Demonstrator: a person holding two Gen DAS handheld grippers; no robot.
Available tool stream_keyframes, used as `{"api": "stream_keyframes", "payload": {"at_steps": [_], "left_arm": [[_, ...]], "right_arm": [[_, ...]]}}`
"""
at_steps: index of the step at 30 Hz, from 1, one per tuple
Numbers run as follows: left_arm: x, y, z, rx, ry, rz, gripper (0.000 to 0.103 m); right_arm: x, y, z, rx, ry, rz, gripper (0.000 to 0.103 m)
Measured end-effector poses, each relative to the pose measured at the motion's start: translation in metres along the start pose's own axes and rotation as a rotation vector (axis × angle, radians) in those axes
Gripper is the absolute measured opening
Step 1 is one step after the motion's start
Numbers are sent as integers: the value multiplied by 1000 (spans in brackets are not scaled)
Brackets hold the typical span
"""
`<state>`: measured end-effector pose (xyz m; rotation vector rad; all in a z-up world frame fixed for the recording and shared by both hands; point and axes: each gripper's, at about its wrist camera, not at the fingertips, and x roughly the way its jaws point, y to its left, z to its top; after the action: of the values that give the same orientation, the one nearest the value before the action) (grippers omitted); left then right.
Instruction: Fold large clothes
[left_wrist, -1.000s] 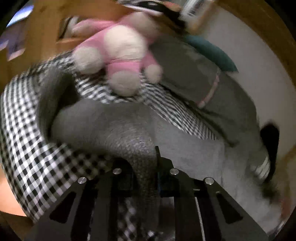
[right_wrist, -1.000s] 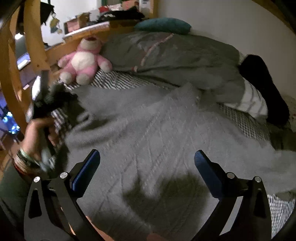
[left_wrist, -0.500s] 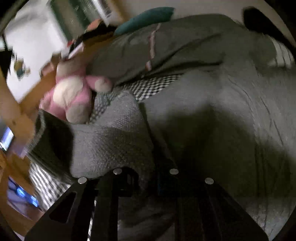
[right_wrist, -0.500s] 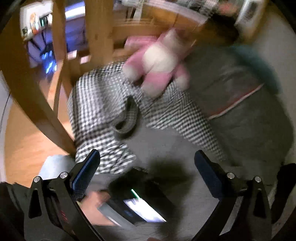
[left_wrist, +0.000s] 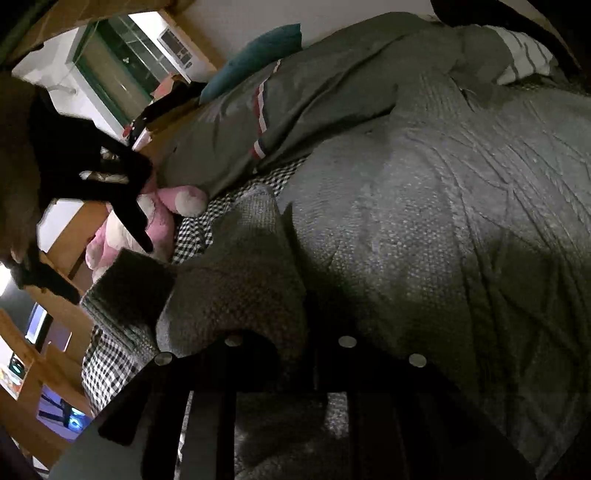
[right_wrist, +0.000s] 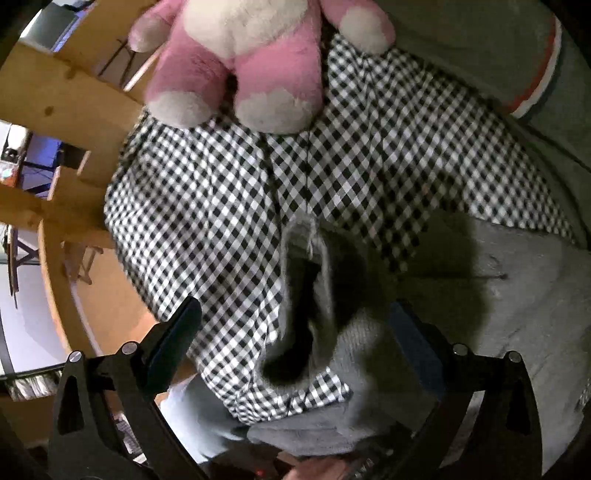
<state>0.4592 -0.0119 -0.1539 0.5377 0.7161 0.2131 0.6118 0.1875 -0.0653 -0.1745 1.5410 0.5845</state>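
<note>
Checked bedsheet (right_wrist: 207, 206), left hand-held gripper (left_wrist: 288, 354) clamping grey sweater (left_wrist: 424, 229), right hand-held gripper (right_wrist: 295, 325) closing, unclamped, astride cuff (right_wrist: 306, 280)

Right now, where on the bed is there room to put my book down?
The checkered sheet is bare between the pink plush toy and the grey sweater's cuff, beside the wooden frame. Elsewhere it's crowded: sweater and green blanket.

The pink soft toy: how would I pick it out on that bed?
Find the black-and-white checked sheet on the bed, beside the wooden frame. The soft toy sits at the sheet's far end, next to the grey-green duvet. It alone is pink, with cream belly and paws.
</note>
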Motion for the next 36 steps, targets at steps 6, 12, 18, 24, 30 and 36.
{"api": "stream_keyframes", "payload": {"at_steps": [6, 12, 18, 24, 30, 36], "left_arm": [[0, 2, 1, -7, 1, -18, 14], [-1, 4, 1, -21, -1, -30, 14], [-1, 5, 1, -35, -1, -31, 14], [-2, 4, 0, -43, -6, -25, 15], [-4, 3, 0, -46, -15, -18, 16], [-15, 10, 3, -116, -49, -76, 23]], "right_arm": [[6, 10, -6, -80, 34, -110, 8], [-49, 7, -15, -95, -56, -4, 8], [-115, -9, -25, -78, -161, 61, 8], [-172, -63, -57, -12, -266, 114, 8], [-207, -140, -101, 80, -354, 171, 8], [-215, -198, -152, 149, -401, 210, 8]]}}
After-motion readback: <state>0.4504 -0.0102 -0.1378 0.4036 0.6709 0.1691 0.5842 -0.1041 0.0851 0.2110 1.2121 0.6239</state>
